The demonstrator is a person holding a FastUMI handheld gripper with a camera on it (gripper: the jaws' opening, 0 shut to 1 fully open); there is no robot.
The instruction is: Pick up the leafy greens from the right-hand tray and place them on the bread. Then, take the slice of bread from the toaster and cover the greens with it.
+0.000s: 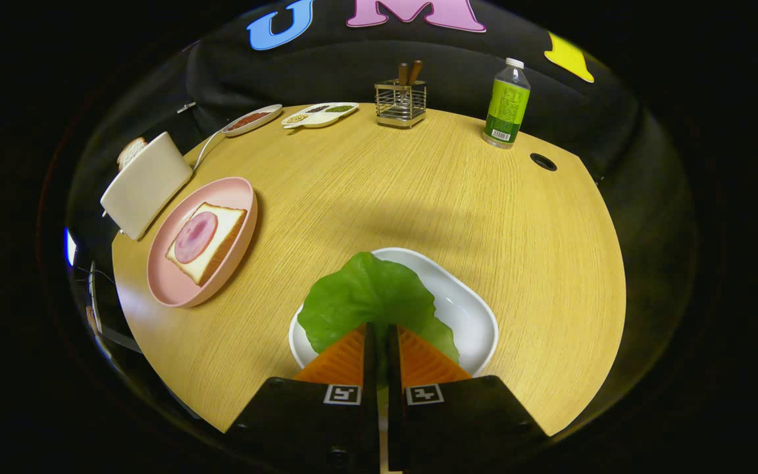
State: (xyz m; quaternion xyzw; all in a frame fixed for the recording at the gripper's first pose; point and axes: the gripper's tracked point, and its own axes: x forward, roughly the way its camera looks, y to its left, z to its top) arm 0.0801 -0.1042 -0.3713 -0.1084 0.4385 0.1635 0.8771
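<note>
Fingers (382, 329) nearly together, pinching the near edge of the leafy greens (366, 296) in the white tray (471, 309). Thin edge grip (floppy leaf) could slip out during the carry toward the bread (218, 247) at 10 o'clock.

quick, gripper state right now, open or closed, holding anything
Gripper: closed, both fingers pinching the near edge of the lettuce leaf, which lies on the white tray.

Green leafy greens (369, 296), white tray (468, 309), pink plate (175, 293), wood-grain table (418, 191).

Green leaf (366, 299) in white tray (468, 306), claw-pinched.
</note>
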